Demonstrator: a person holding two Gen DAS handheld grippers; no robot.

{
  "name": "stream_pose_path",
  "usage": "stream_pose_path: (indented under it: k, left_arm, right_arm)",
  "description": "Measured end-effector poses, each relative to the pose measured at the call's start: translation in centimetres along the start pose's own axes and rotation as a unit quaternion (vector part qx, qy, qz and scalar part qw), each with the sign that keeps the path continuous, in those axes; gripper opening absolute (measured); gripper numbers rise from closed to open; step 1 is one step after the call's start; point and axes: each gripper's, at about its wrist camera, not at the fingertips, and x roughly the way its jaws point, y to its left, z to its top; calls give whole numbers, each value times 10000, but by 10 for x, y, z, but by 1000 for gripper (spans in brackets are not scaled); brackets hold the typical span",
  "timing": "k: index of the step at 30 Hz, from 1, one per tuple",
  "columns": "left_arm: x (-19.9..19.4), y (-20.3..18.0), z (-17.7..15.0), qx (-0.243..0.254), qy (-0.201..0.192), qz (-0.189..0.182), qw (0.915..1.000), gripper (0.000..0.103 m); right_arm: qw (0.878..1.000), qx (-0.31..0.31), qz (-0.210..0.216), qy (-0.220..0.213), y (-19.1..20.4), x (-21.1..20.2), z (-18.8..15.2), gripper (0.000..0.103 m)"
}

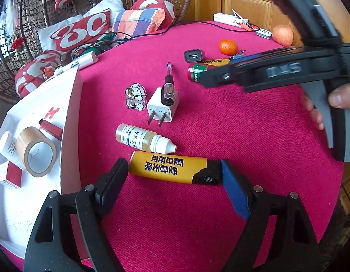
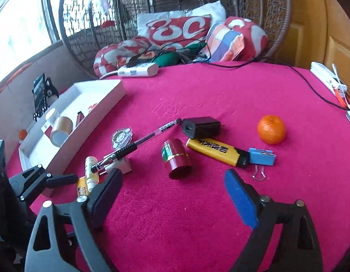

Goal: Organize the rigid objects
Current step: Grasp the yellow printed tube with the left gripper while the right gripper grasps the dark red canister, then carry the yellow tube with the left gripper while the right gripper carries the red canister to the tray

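A yellow lighter (image 1: 168, 170) lies crosswise on the pink tablecloth, and my left gripper (image 1: 173, 166) is shut on it end to end, one pad on the yellow end, the blue pad on the black cap. Just beyond lie a dropper bottle (image 1: 145, 139), a white charger (image 1: 161, 107) with a pen (image 1: 168, 86) resting on it, and a sticker (image 1: 135, 96). My right gripper (image 2: 172, 190) is open with nothing between its fingers, hovering short of a red cylinder (image 2: 177, 158). A second yellow lighter (image 2: 215, 151), a blue binder clip (image 2: 262, 156) and a black charger (image 2: 201, 128) lie past it.
A white box (image 1: 70, 124) stands at the left table edge and holds a tape roll (image 1: 36, 156), a small jar and red packets. An orange (image 2: 271, 132) sits at the right. Cables, a power strip (image 2: 138, 70) and cushions crowd the far edge. A person's fingers (image 1: 340, 97) hold the right gripper.
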Motion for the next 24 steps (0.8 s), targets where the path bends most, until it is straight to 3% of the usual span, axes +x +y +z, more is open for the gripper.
stream_pose_path:
  k: [6, 7, 13, 24]
  left_arm:
    - [0, 0, 0, 1, 2, 2, 10000, 83]
    - [0, 0, 0, -1, 1, 2, 10000, 83]
    - [-2, 0, 0, -77, -20, 17, 10000, 83]
    - [-28, 6, 4, -546, -503, 12, 9972, 83]
  right_arm:
    - [9980, -435, -401, 239, 17, 25, 2, 48]
    - [9971, -545, -485, 220, 20, 26, 2, 30]
    - [9988, -387, -296, 15, 17, 11, -9, 29]
    - [9931, 405, 378, -1037, 6, -71, -17, 29]
